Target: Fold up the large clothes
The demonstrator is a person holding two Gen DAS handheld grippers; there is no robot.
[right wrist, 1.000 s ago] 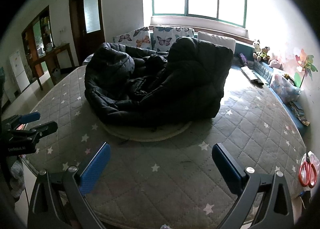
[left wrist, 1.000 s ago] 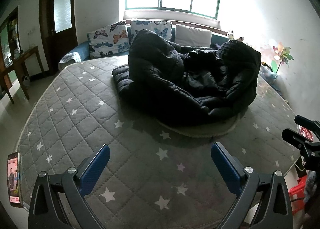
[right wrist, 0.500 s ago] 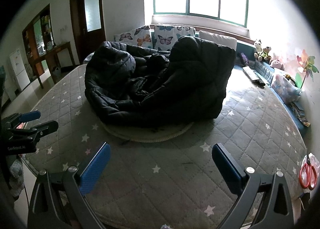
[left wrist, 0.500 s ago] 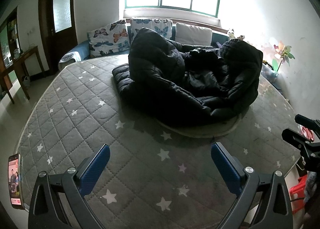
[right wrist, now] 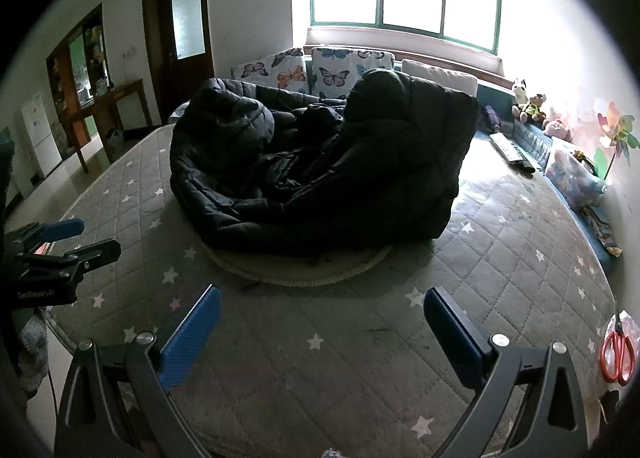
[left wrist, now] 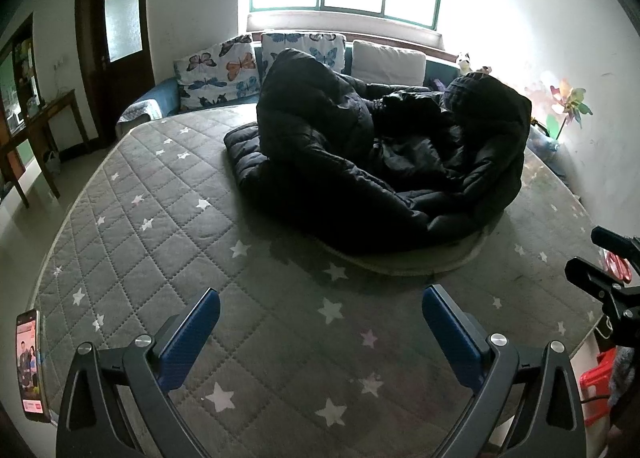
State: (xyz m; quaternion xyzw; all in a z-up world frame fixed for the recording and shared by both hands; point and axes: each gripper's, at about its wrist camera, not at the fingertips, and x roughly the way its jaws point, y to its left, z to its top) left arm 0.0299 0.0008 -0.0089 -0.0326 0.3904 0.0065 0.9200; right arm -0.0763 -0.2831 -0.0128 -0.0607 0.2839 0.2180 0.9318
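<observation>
You are at the very start, with your left gripper (left wrist: 320,314) and right gripper (right wrist: 322,312) both spread wide and empty over the near mattress (left wrist: 160,198), so next reach far to the crumpled black down coat (left wrist: 380,162) mid-bed and spread it flat.

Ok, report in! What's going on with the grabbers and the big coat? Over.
Both grippers open, empty. Black puffer coat crumpled, unfolded on mattress. Nothing in the way.
</observation>
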